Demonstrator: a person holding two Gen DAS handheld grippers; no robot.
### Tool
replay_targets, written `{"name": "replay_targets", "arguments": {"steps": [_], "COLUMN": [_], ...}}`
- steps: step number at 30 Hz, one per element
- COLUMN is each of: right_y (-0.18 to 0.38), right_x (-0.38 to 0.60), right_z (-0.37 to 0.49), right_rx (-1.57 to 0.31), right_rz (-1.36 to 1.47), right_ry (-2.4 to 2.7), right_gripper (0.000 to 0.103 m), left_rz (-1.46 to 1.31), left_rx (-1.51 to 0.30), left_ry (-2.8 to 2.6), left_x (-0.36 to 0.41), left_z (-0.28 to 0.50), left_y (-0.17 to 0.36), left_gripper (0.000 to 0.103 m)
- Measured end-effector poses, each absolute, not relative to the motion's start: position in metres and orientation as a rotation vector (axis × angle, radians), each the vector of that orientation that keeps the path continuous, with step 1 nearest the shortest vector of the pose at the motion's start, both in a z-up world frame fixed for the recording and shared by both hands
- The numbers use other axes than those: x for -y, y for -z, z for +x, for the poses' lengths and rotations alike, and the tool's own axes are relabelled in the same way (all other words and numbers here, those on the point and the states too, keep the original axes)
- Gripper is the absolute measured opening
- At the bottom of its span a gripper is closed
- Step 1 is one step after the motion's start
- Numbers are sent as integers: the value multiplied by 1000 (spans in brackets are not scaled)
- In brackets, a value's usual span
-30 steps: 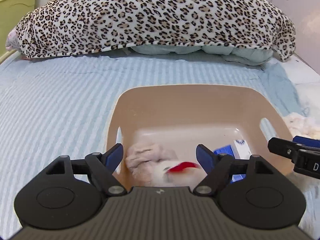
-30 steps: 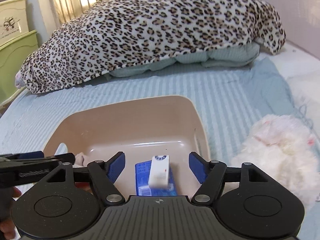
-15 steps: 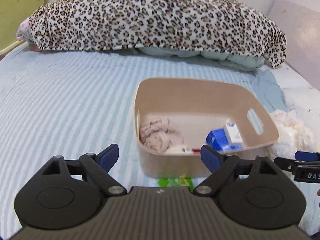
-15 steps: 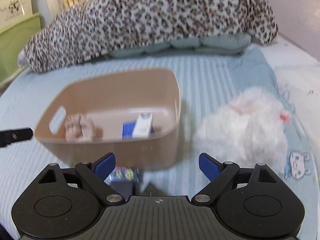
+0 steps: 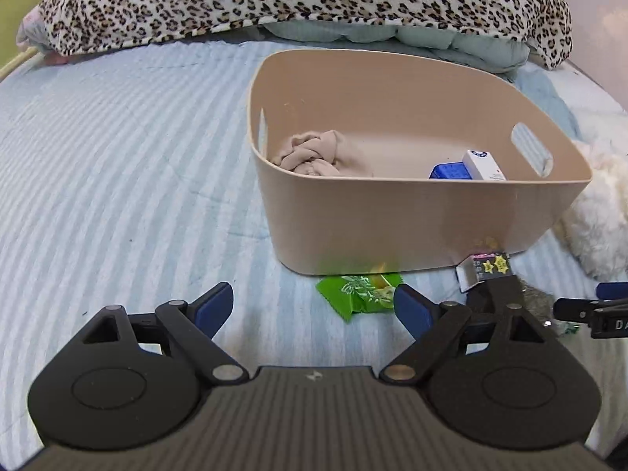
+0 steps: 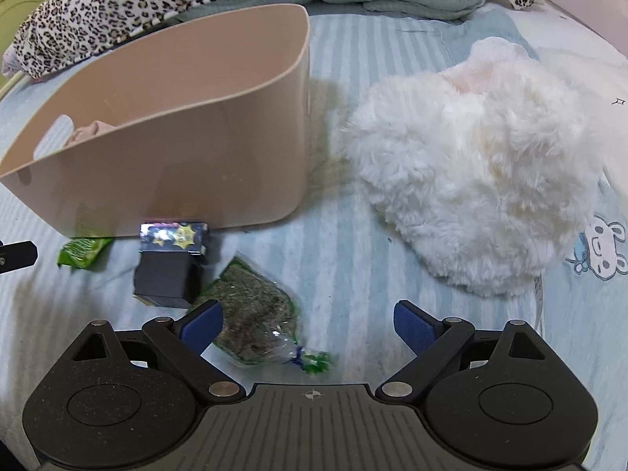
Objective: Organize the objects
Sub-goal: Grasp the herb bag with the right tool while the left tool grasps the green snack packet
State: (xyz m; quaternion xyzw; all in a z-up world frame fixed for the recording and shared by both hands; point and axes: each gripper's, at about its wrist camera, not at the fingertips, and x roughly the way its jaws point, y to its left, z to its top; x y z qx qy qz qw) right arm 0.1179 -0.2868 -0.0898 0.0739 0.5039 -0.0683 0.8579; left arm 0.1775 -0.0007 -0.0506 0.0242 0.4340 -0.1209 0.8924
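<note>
In front of me, at 12 o'clock, stands the basket [image 5: 412,219]; a cloth [image 5: 310,153] and two boxes [image 5: 467,167] lie inside. A snack packet [image 5: 359,294] lies before it, the plush [image 6: 471,180] at 2 o'clock.

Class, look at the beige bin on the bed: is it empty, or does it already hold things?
Not empty. The beige bin holds a crumpled beige cloth, a blue box and a white box.

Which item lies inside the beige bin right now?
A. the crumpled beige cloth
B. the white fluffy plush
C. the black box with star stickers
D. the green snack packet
A: the crumpled beige cloth sits on the floor of the beige bin, at its left end; the other three lie outside on the bed.
</note>
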Motion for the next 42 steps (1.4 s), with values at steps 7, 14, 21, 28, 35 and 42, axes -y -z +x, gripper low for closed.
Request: {"name": "replay_targets", "arguments": {"steps": [7,14,21,28,35,42], "right_y": [107,119,124,121,112,105], "right_x": [278,266,253,249,249,242], "right_z": [127,134,135,128,120,99], "right_rx": [-1103,-1113,-1091,-1069,-1069,-1070], "right_rz": [120,70,13,0,5,-11], "right_ry": [55,-2,-30,-53,-83,-103], "right_gripper": [95,96,82,49,30,22], "left_rz": [69,109,46,35,12,28], "left_rx": [-909,-901,-965,-961,-965,-942], "left_ry": [300,329,298,307,326,350], "left_x": [19,36,30,22,12,13], "left_z": [188,202,219,214,204,187], "left_y": [71,85,104,101,94,86], "left_gripper": [89,89,69,48,30,25]}}
